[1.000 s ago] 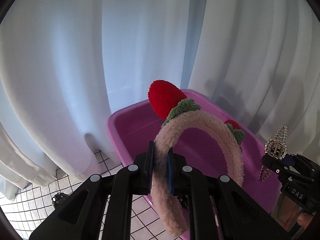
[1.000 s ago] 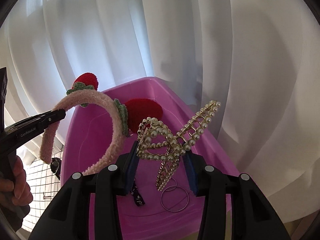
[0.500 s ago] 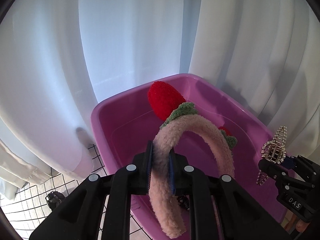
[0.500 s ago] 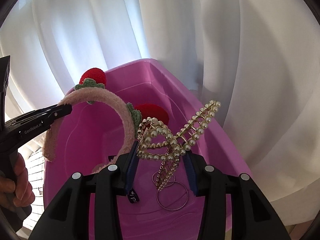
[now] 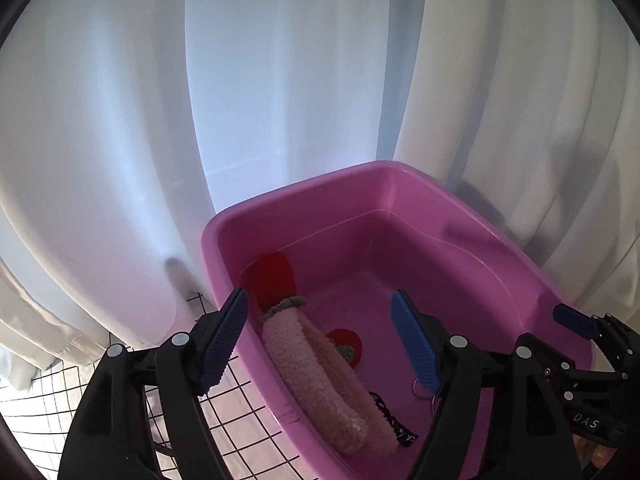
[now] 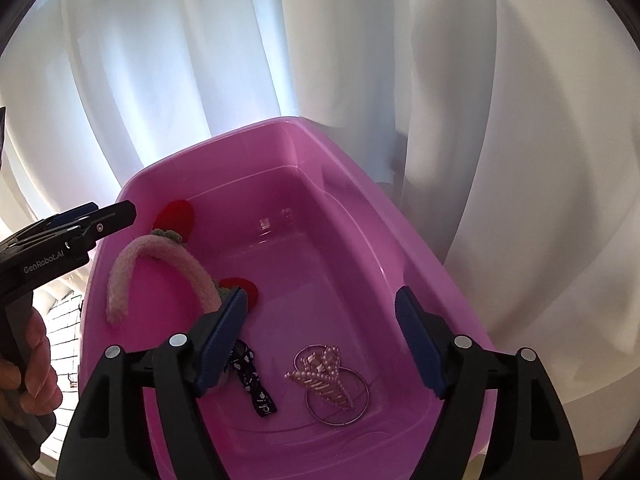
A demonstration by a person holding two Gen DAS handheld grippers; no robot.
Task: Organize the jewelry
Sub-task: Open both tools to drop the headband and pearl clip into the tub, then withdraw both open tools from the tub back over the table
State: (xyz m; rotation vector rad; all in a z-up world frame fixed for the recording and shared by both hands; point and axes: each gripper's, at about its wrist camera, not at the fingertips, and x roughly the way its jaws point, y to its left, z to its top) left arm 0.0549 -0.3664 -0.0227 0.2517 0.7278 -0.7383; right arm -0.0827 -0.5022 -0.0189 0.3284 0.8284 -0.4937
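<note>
A pink fuzzy headband with red strawberries point(image 5: 320, 376) lies inside the pink plastic bin point(image 5: 472, 224), against its left wall; it also shows in the right wrist view point(image 6: 160, 252). A pearl hair claw point(image 6: 322, 376) lies on the bin point(image 6: 360, 200) floor over a metal hoop point(image 6: 360, 400). My left gripper point(image 5: 320, 336) is open and empty above the headband. My right gripper point(image 6: 320, 332) is open and empty above the claw. The left gripper's tip point(image 6: 100, 220) shows at the bin's left rim.
A dark patterned ribbon point(image 6: 252, 380) lies on the bin floor. White curtains point(image 5: 280, 80) hang right behind and around the bin. A white cloth with a black grid point(image 5: 248, 412) covers the surface to the bin's left.
Both grippers opened. The headband dropped from the left gripper into the bin, and the pearl claw dropped from the right gripper onto the bin floor.
</note>
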